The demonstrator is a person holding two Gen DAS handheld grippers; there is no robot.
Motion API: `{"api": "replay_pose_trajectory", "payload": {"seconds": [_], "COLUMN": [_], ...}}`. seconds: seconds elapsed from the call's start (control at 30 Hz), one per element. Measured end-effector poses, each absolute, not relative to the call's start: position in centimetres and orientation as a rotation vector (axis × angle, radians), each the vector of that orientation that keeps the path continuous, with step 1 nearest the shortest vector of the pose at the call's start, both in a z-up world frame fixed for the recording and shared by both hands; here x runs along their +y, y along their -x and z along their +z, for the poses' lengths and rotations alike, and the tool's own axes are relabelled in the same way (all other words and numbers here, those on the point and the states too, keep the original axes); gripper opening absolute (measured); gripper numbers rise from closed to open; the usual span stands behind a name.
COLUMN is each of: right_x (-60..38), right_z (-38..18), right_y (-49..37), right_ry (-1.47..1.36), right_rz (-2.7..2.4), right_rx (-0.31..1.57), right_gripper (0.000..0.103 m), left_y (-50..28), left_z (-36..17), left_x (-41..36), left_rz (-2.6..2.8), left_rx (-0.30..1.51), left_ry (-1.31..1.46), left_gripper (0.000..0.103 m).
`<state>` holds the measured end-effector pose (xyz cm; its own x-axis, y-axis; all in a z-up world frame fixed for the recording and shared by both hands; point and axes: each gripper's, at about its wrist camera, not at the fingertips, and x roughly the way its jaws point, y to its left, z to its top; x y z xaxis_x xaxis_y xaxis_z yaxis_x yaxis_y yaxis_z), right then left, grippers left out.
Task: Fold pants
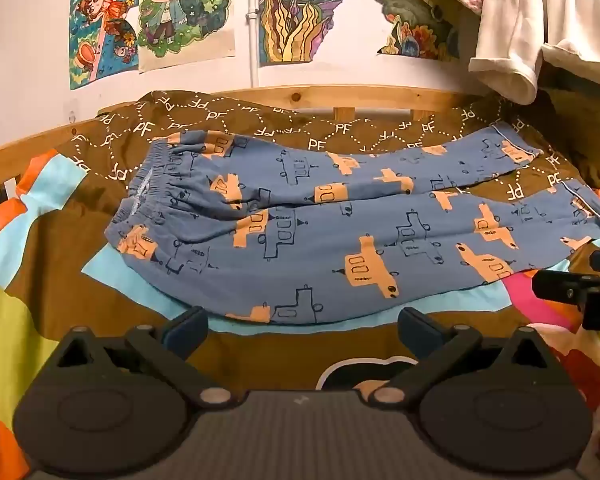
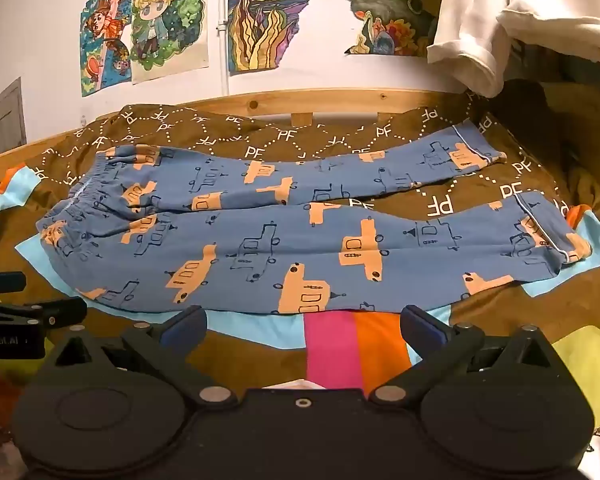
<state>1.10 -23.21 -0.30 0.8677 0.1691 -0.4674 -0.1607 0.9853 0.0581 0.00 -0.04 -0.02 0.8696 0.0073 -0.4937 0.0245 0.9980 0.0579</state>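
Lying flat, unfolded: blue cotton pants with orange bus print [image 1: 340,220] on brown patterned bedspread [image 1: 260,120], waistband at 9 o'clock. Left tongs [image 1: 302,330] spread, empty; right tongs [image 2: 302,328] likewise. All folding remains.

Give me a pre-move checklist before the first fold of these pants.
1. Left hand-held gripper open and empty: ok, fingers spread, nothing between them.
2. Right hand-held gripper open and empty: ok.
3. Pants spread out on the bedspread: ok, waistband to the left, cuffs to the right.
4. Legs aligned for a lengthwise fold: not ok, they splay apart toward the cuffs, with bedspread showing between them.
5. Fabric smooth: not ok, bunched wrinkles near the waistband and crotch.
6. White cloth hanging above the far right corner clear of the pants: cannot tell.
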Motion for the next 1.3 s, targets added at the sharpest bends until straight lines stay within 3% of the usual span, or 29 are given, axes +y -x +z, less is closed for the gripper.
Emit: {"api": "replay_pose_trajectory", "payload": {"seconds": [1.3], "right_x": [-24.0], "right_z": [-1.0], "right_y": [-1.6], "right_ry": [-0.030], "right_rz": [0.123], "right_rx": [0.533], "right_gripper": [0.102], "left_y": [-0.3], "left_z": [-0.8], "left_x": [0.7], "left_rz": [0.007], "left_rx": [0.558], "left_ry": [-0.071], "left_gripper": [0.103]}}
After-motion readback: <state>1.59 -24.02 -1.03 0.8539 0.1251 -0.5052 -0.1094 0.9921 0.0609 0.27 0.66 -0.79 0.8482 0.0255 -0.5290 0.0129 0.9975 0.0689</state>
